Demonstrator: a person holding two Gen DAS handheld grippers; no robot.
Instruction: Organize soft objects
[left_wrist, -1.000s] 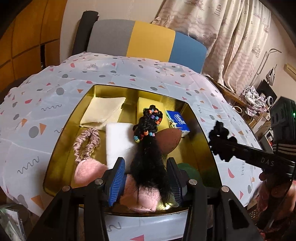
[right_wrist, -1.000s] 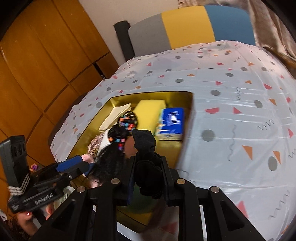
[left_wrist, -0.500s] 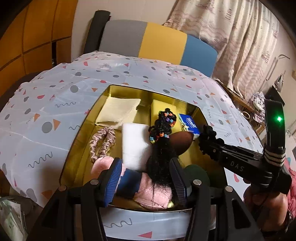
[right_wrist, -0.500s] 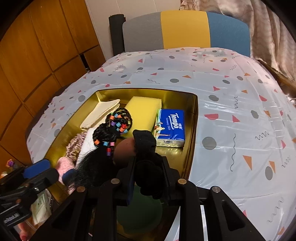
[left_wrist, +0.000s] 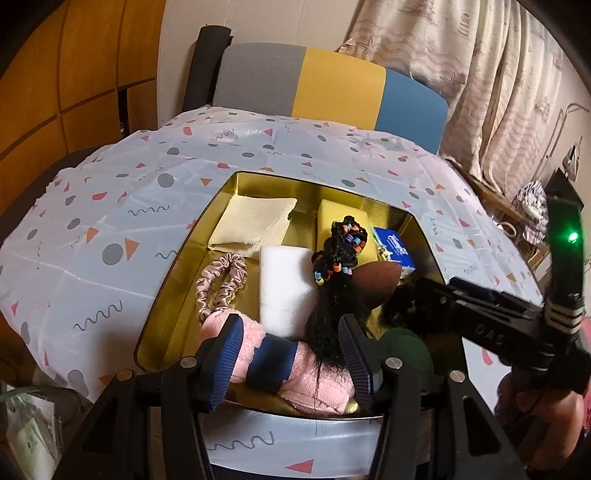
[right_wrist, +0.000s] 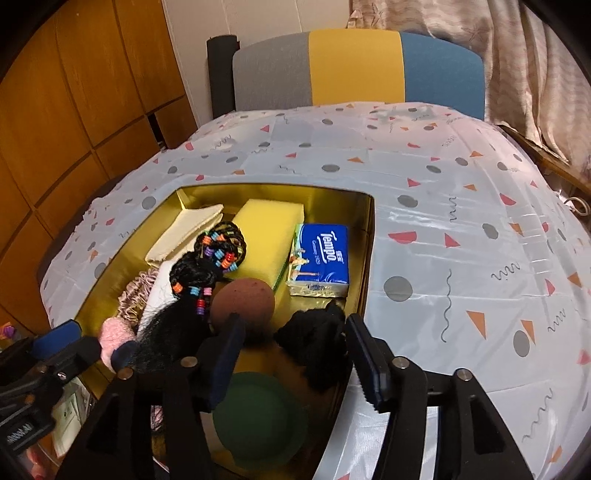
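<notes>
Opening right gripper, over black scrunchie

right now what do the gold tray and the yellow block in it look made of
Gold tray: likely thin metal, polished; its walls mirror the contents. Yellow block: looks like foam sponge, matte and finely pored, with soft rounded edges.

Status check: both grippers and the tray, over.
Right gripper opening, black fabric piece loose between jaws. Left gripper open over pink towel. Gold tray crowded.

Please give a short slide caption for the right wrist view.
Right gripper opening over a black soft item inside the gold tray.
</notes>
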